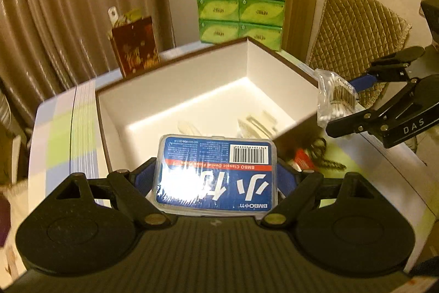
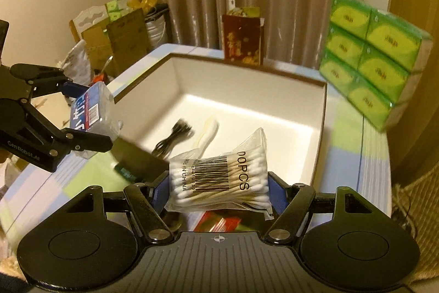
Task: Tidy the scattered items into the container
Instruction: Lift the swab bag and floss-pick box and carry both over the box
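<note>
I've got the left gripper (image 1: pixel 216 177) pinching the floss pick case (image 1: pixel 215 172) and the right gripper (image 2: pixel 219 188) pinching the cotton swab bag (image 2: pixel 219 180), both at the near rim of the box (image 2: pixel 247 111), so next I reckon it's carry over and drop.

Blurred black item (image 2: pixel 175 137) in box (image 2: pixel 247 67)

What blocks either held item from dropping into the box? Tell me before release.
Nothing visible does. The box is open-topped. The left gripper holds the floss pick case at its near rim; the right gripper holds the cotton swab bag at its edge. Cutlery lies on the floor, leaving room.
</note>
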`<state>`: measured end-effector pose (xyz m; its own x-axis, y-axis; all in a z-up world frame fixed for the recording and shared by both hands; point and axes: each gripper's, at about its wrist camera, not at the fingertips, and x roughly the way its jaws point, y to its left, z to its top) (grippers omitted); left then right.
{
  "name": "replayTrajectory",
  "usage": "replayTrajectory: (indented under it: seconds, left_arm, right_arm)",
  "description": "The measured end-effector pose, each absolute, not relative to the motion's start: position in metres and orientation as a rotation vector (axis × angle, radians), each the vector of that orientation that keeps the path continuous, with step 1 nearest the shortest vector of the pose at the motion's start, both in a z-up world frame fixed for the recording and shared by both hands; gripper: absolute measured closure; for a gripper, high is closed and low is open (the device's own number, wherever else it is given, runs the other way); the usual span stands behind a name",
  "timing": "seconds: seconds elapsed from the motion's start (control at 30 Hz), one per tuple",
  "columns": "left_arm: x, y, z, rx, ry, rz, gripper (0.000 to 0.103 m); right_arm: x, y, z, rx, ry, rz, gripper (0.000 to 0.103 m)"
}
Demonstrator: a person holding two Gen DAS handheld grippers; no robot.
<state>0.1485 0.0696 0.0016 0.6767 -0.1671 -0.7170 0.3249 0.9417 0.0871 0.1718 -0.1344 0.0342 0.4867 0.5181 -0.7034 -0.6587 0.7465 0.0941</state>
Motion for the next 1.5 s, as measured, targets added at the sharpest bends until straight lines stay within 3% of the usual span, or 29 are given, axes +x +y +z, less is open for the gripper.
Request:
replayTrajectory:
  seconds: [0.37, 0.7, 1.5]
  left_arm:
    - [0.241, 0.09, -0.004, 0.199, 0.835, -0.228, 0.019]
    - [0.309, 0.1, -0.041, 0.154, 0.935, -0.165, 0.019]
    - [0.358, 0.102, -0.095, 0.272, 1.012, -0.142, 0.018]
  right_arm:
    - [0.255, -0.105, 0.026, -0.173, 0.797, 0.682, 0.034]
    - [0.316, -0.082, -0.013, -0.078, 0.943, 0.589, 0.034]
    - [0.364, -0.07, -0.051, -0.072, 1.036, 0.496, 0.034]
